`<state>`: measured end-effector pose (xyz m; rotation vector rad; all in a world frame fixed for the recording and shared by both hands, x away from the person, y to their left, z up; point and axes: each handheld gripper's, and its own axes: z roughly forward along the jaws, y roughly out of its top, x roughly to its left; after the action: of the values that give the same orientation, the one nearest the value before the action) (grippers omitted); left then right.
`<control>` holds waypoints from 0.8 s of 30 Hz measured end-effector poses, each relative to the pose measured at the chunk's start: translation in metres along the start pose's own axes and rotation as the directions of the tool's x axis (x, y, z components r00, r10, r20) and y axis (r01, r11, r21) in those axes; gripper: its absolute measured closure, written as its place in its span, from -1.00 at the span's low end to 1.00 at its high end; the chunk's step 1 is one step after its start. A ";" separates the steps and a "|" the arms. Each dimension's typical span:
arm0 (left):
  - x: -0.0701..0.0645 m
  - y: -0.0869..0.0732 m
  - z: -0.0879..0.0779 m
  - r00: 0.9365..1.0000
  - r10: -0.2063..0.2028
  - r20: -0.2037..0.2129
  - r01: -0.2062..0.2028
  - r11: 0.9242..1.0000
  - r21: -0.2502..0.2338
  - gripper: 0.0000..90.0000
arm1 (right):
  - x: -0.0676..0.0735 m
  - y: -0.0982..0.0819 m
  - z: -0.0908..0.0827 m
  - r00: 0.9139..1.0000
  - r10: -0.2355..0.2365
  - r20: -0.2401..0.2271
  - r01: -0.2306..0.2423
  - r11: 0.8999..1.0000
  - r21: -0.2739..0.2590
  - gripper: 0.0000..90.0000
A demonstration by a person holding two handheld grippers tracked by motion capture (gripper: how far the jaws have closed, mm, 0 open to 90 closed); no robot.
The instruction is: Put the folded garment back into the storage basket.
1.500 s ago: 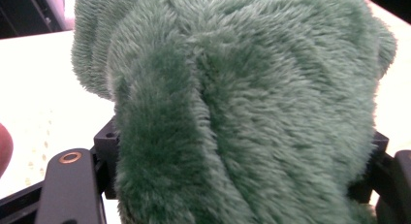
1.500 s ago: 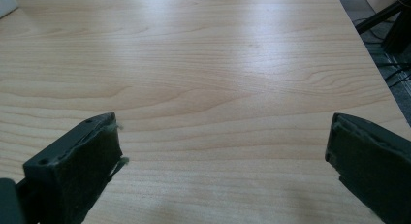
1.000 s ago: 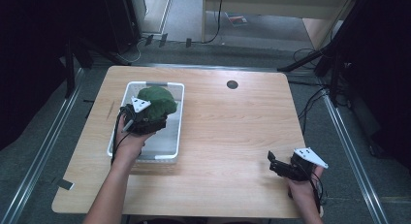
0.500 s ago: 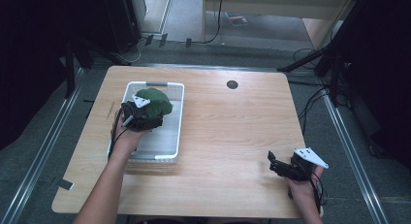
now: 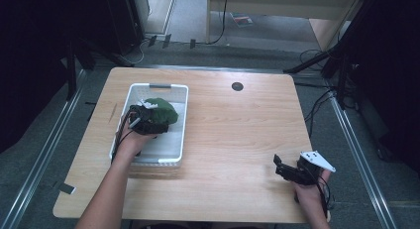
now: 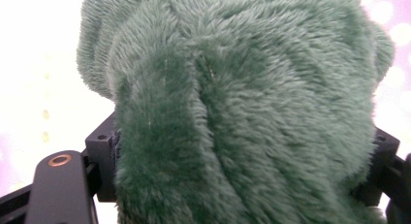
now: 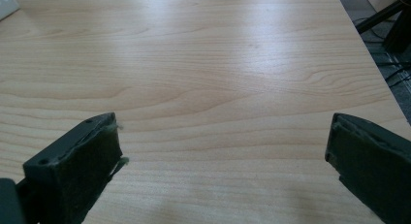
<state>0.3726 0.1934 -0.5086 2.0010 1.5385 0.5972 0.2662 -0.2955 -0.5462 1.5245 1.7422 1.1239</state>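
A dark green plush cloth (image 5: 161, 110) lies bunched in the far half of a white plastic basket (image 5: 182, 132) on the left of the wooden table. My left gripper (image 5: 147, 121) reaches into the basket against the cloth's near side. In the left gripper view the fluffy cloth (image 6: 252, 88) fills the gap between the jaws of my left gripper (image 6: 242, 156). Those jaws have just been opening and stand apart, with the cloth loose between them. My right gripper (image 5: 279, 166) rests low at the table's near right corner. In the right gripper view its jaws (image 7: 223, 156) stand open over bare wood.
A small black round disc (image 5: 237, 86) sits in the tabletop near the far edge. The wooden table (image 5: 237, 130) stretches between the basket and the right hand. Cables and dark stands ring the table on the floor.
My left hand has sunk lower into the basket with the green cloth, which now sits down inside it. The right hand has stayed where it was.
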 end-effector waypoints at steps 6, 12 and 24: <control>0.001 0.000 0.001 1.000 -0.008 0.005 0.008 1.000 0.026 -0.70 | 0.000 0.000 0.000 1.000 0.003 0.001 -0.003 1.000 0.001 -1.00; 0.001 0.001 -0.003 0.999 -0.044 0.023 0.043 0.998 0.035 -0.96 | 0.000 0.000 0.000 1.000 0.004 0.001 -0.004 1.000 0.001 -1.00; 0.002 0.004 -0.030 0.992 -0.051 0.117 0.061 0.995 -0.082 -1.00 | 0.000 0.000 0.000 1.000 0.000 0.001 0.000 1.000 0.000 -1.00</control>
<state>0.3569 0.1986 -0.4830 1.8881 1.4710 0.5080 0.2661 -0.2952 -0.5462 1.5256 1.7414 1.1228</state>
